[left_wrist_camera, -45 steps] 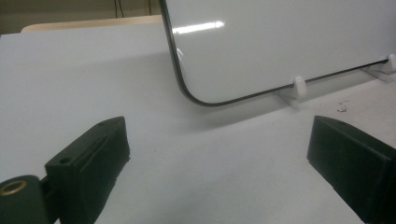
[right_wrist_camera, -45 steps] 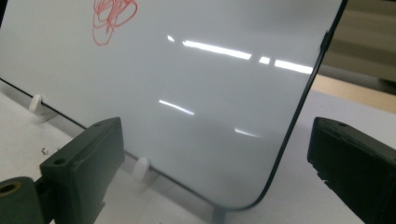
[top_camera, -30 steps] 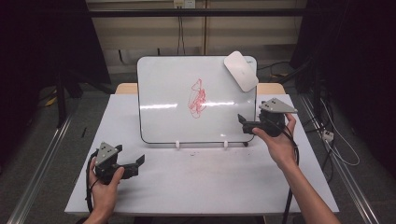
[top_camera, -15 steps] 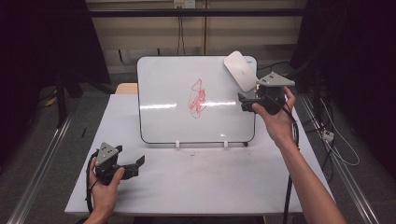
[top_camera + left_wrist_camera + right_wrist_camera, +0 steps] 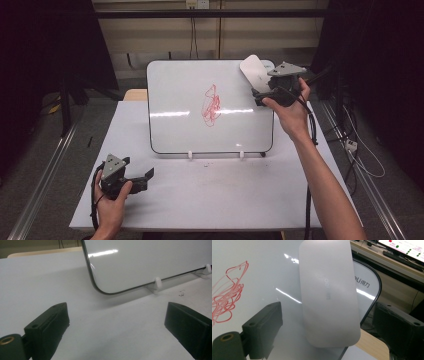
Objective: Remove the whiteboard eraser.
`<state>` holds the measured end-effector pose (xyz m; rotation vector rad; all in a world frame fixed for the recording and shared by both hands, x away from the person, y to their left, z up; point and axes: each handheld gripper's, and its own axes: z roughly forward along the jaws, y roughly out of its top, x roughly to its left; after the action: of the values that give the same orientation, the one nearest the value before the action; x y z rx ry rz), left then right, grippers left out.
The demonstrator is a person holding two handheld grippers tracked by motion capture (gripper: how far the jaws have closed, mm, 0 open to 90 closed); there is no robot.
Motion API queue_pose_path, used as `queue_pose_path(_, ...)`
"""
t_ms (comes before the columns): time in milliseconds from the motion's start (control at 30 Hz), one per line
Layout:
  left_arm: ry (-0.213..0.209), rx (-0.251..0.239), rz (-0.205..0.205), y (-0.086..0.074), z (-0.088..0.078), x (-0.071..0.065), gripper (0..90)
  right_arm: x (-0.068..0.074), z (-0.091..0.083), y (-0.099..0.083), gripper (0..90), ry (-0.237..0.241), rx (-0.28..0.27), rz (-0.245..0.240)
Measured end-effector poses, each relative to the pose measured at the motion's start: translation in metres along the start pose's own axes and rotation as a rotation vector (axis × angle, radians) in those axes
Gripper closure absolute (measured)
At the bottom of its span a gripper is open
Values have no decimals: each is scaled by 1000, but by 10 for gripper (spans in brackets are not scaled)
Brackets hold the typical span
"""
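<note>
You stand at a white table point(image 5: 210, 200) with one whiteboard point(image 5: 210, 107) propped upright on two small white feet point(image 5: 190, 155), a single red scribble point(image 5: 212, 105) near its centre. One pale grey eraser point(image 5: 254, 72) clings to the board's top right corner, tilted, and that is the thing in hand. Your right gripper point(image 5: 257, 94) is raised to the board's right edge, just below the eraser; in the right gripper view the eraser point(image 5: 328, 295) lies between the two black jaws, which have just been closing yet stand apart from it on both sides, so nothing is gripped. Your left gripper point(image 5: 145, 176) rests low on the table near the front left, jaws spread wide and empty, looking at the board's lower corner point(image 5: 100, 288). By the look of it, the step is the reach for the eraser, with the wiping of the scribble not begun. The next move likely calls for you to square the jaws across the eraser's narrow width, close on its long edges, and lift it off without rocking the board on its feet. Count: one table, one whiteboard, one eraser, one scribble, two grippers.
</note>
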<state>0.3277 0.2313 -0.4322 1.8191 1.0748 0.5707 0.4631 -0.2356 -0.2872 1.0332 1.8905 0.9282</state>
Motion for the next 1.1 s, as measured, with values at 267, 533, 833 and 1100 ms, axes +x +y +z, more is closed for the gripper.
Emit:
queue_pose_path(267, -7, -5, -6, -1, 0, 0, 55, 4, 14, 13, 141, -42, 10, -60)
queue_pose_path(533, -6, -8, -11, -2, -2, 1, 55, 7, 28, 22, 203, -85, 26, -120)
queue_pose_path(833, -9, -6, -8, -1, -2, 1, 55, 11, 35, 19, 249, -99, 51, -147)
queue_pose_path(1100, -8, -7, -8, -1, -3, 1, 55, 13, 35, 19, 273, -98, 63, -152)
